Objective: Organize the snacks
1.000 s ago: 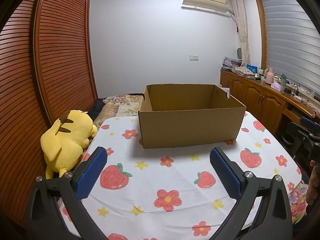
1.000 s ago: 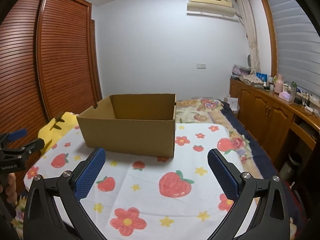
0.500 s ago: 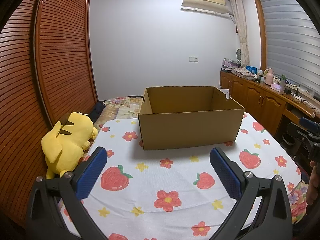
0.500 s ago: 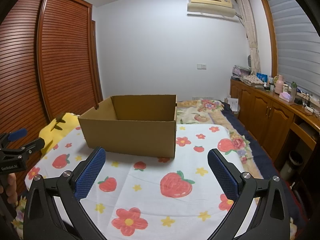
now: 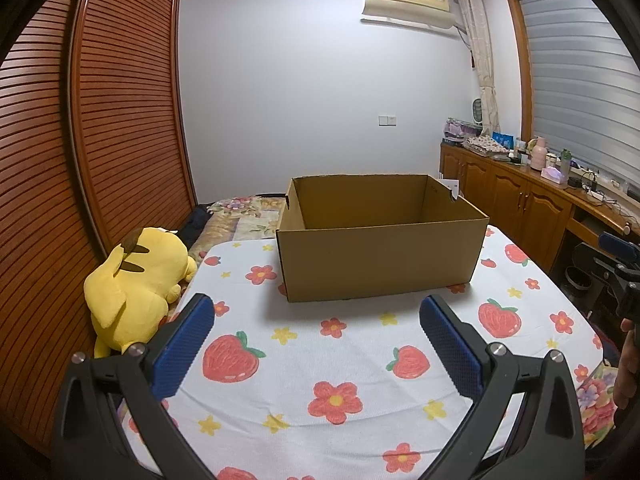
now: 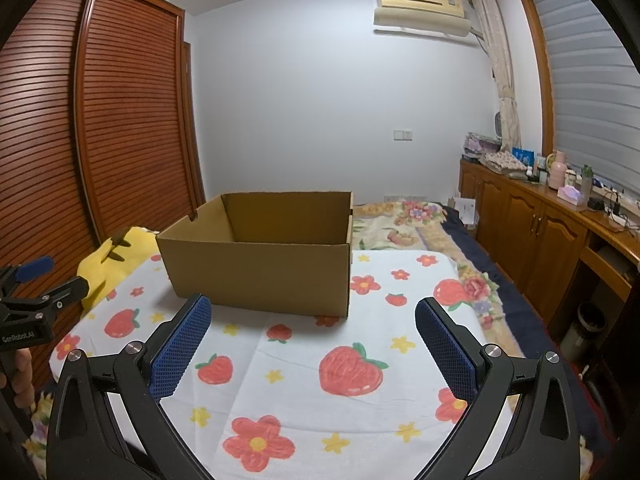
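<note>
Change: both cameras sit a touch higher and tilted back since a second ago, so the box looks slightly lower and the ceiling shows more; nothing on the cloth has shifted.
Left tongs (image 5: pixel 316 316): jaws spread wide, nothing between the blue pads (image 5: pixel 182 348), held above the near part of the cloth and pointing at the box.
Right tongs (image 6: pixel 312 316): jaws equally wide apart, holding nothing, aimed at the box's near right corner.
Box (image 5: pixel 380 236): brown cardboard, open at the top, upright on the far half of the cloth; the inside that shows is bare, the bottom is hidden by the near wall.
Snacks: none visible in either view.
Cloth (image 5: pixel 340 360): white with strawberries and flowers, spread over the bed under the box.
Plush toy (image 5: pixel 136 280): yellow, lying at the left edge of the cloth, beside the slatted wardrobe (image 5: pixel 100 120), left of the box and apart from it.
Cabinet (image 6: pixel 540 220): wooden, along the right wall under the window, its top crowded with bottles and small items.
Air conditioner (image 6: pixel 424 4): high on the far wall.
Other tool: each view catches the opposite tongs at its edge, in a hand.
</note>
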Tool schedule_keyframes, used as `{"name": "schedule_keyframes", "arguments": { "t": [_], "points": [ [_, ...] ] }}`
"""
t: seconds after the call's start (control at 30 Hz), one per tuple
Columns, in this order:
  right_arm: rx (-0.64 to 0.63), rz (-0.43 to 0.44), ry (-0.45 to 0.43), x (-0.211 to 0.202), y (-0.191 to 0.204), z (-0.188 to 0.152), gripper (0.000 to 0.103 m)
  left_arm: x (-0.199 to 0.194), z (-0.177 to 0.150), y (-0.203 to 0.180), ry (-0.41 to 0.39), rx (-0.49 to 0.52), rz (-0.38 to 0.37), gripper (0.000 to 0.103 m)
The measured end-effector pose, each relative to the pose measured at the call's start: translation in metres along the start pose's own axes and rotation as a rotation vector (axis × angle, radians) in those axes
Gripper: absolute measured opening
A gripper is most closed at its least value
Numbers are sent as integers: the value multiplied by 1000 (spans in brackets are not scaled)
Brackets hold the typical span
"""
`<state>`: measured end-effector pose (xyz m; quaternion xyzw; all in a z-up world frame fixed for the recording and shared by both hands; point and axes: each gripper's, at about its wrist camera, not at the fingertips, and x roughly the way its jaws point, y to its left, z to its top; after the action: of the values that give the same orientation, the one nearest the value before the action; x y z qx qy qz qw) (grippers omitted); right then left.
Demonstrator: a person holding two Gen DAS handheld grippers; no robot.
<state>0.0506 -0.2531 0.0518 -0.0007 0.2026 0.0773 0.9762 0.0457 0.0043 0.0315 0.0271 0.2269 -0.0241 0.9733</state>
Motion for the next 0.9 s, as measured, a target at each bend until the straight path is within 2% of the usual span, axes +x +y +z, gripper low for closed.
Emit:
{"name": "schedule_keyframes", "arguments": {
  "t": [0.9],
  "points": [
    [0, 3, -2, -1, 1, 1, 103, -3, 3, -2, -7, 3, 2, 103]
  ]
}}
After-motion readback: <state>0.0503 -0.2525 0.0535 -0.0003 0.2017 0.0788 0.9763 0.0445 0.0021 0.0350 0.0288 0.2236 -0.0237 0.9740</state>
